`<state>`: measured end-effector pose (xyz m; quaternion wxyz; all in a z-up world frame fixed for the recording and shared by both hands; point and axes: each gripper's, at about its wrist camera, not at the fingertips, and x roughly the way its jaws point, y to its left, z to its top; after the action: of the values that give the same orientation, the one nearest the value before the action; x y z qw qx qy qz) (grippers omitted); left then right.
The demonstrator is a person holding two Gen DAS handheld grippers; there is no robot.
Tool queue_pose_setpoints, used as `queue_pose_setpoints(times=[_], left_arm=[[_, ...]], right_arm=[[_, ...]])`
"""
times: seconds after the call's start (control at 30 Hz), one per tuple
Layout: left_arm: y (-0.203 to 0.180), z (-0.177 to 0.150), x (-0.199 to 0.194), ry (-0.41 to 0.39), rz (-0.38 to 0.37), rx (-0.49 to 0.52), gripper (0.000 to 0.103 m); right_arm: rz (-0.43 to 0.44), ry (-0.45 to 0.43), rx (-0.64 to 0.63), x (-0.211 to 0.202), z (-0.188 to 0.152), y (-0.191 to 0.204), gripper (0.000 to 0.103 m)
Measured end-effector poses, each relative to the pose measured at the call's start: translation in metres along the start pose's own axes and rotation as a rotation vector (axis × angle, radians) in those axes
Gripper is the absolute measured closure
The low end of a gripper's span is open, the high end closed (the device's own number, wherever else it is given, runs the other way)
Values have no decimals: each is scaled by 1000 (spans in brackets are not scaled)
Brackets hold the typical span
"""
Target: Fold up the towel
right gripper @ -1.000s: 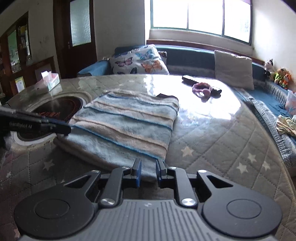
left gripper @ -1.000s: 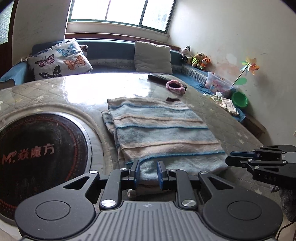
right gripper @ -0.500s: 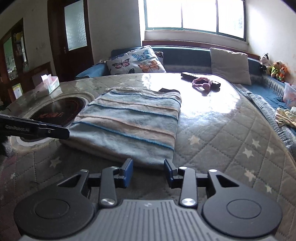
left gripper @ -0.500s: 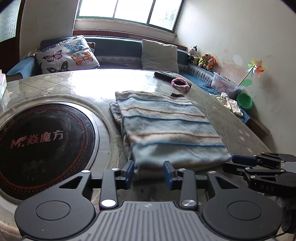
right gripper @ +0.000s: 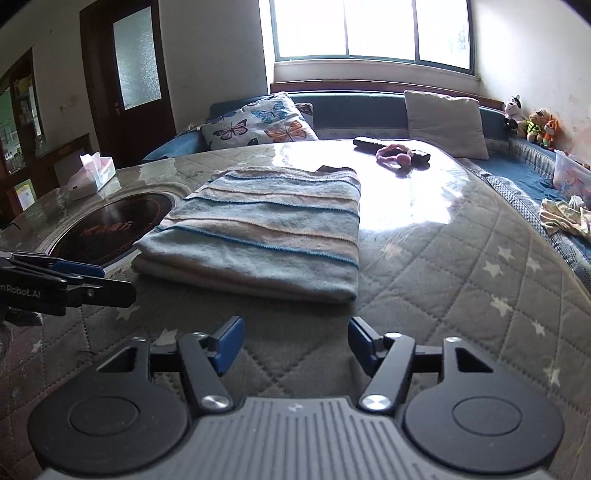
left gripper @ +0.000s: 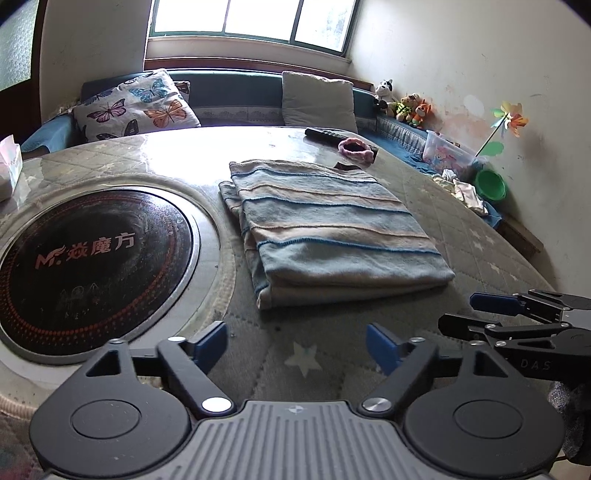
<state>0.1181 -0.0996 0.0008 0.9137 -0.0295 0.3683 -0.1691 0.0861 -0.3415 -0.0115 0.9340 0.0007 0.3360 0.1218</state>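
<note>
Folded striped towel (left gripper: pixel 332 229), blue and cream bands, lying flat on quilted star-patterned table cover (left gripper: pixel 303 362); layered edges visible along its left side in the left wrist view. Same towel (right gripper: pixel 266 236) in the right wrist view, fold edge nearest the camera.

Left gripper (left gripper: pixel 297 345): jaws spread wide, nothing between the blue fingertips (left gripper: pixel 210 339), held just short of the towel's near edge and apart from it. Seen also from the right wrist view at far left (right gripper: pixel 85 280), beside the towel's near left corner, not touching.

Right gripper (right gripper: pixel 293 341): jaws likewise wide apart and empty, blue fingertips (right gripper: pixel 231 341) over bare quilted cover just before the towel's near edge. Visible in the left wrist view at right (left gripper: pixel 491 314), beyond the towel's near right corner, clear of the fabric.

Round black cooktop inset (left gripper: pixel 88 262) with red lettering, left of the towel, set in the table. Tissue box (right gripper: pixel 94 173) at the far left table edge. Pink hair band (left gripper: pixel 356 147) and dark remote control (left gripper: pixel 325 133) at the far side of the table, well apart from the towel. Butterfly-print cushion (left gripper: pixel 136 105) and plain grey cushion (left gripper: pixel 317 98) on the blue bench under the window (left gripper: pixel 251 18). Plush toys (left gripper: pixel 406 105) in the corner; paper pinwheel (left gripper: pixel 511 118) against the right wall.
</note>
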Motion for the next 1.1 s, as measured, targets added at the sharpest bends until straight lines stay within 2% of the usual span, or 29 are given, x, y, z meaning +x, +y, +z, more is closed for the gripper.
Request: queue_pose_setpoints(times=[0.03, 0.1, 0.17, 0.4, 0.7, 1.1], left_arm=[[0, -1, -2, -3, 3, 5, 10], [0, -2, -5, -8, 7, 13, 4], [0, -5, -9, -11, 7, 14, 0], [2, -13, -23, -25, 6, 18, 0], [2, -24, -38, -33, 15, 34, 0], [1, -44, -47, -24, 38, 47, 0]], right_arm=[[-2, 1, 3, -1, -2, 1, 38], [-6, 1, 11, -2, -4, 3, 30], [-11, 0, 18, -4, -7, 6, 29], [-33, -4, 21, -10, -14, 17, 15], [-73, -17, -9, -19, -21, 36, 2], [-127, -21, -47, -27, -29, 54, 0]])
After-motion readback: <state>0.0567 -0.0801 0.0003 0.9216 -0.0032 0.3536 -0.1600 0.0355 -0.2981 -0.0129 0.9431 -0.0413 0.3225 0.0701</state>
